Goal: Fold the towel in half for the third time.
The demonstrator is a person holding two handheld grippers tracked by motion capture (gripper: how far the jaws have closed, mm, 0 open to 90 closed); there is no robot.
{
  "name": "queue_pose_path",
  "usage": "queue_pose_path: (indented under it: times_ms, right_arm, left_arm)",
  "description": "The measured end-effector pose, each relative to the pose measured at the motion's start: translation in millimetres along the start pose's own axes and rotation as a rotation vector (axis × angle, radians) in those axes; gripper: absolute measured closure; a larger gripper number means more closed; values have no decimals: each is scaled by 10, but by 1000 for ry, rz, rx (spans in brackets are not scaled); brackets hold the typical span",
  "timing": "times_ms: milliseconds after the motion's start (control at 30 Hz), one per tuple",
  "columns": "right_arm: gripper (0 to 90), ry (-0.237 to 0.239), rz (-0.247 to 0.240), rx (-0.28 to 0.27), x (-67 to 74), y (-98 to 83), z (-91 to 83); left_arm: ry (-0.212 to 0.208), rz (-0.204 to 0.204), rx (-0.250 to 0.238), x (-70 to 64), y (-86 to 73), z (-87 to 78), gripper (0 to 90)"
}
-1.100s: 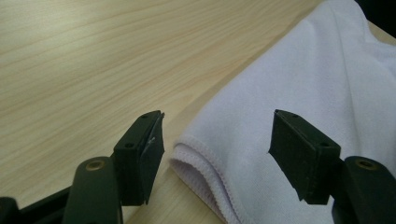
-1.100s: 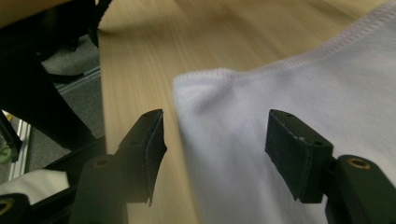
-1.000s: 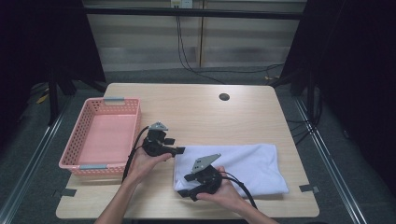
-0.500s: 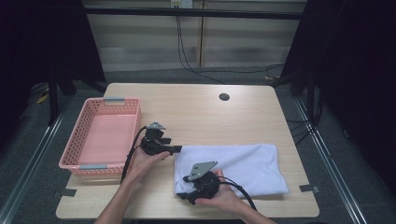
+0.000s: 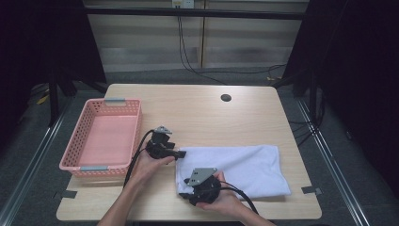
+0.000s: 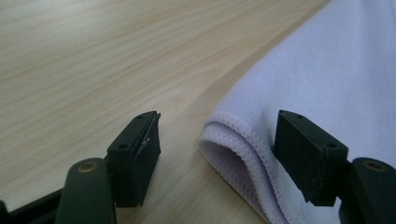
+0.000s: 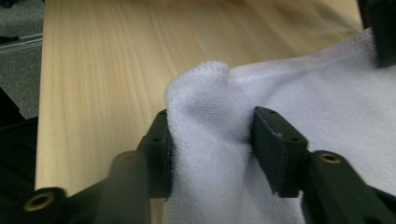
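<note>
White towel (image 5: 235, 167) corner is pinched in the closing right tool (image 7: 210, 135); left tool (image 6: 217, 149) gapes around another corner.

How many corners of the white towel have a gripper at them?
2. The left gripper straddles the far-left corner of the white towel with jaws open. The right gripper pinches the near-left corner, its jaws having just been closing.

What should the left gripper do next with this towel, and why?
Probably close the left gripper on the white towel: its hemmed corner lies between open fingers, untouched, while the right gripper has just been closing and already pinches a bunched fold.
</note>
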State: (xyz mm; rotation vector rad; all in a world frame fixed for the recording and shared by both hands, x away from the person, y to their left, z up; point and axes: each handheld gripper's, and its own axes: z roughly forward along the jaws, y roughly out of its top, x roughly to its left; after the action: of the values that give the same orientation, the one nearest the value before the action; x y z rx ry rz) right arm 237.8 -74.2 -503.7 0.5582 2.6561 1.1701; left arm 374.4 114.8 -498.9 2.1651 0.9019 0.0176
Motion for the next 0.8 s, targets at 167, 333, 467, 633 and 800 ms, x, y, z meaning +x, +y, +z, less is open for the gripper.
queue_pose_path:
  times_ms: [167, 333, 467, 633, 800]
  right_arm:
    - [679, -33, 14, -3, -28, 0, -7]
    - [735, -26, 75, 3, -59, 11, -17]
    - [763, 48, 181, -20, -188, 1, -52]
    - [767, 69, 236, -66, -261, 76, -161]
    - [768, 84, 283, -141, -356, 202, -333]
  left_arm:
    - [-37, 53, 4, -85, -9, 33, 405]
    - [-74, 97, 33, -158, -20, 38, 736]
    - [-129, 0, 3, -77, -17, 32, 788]
    - [-185, -72, -67, -29, 62, -59, 790]
    - [-214, -97, -141, -25, 210, -215, 791]
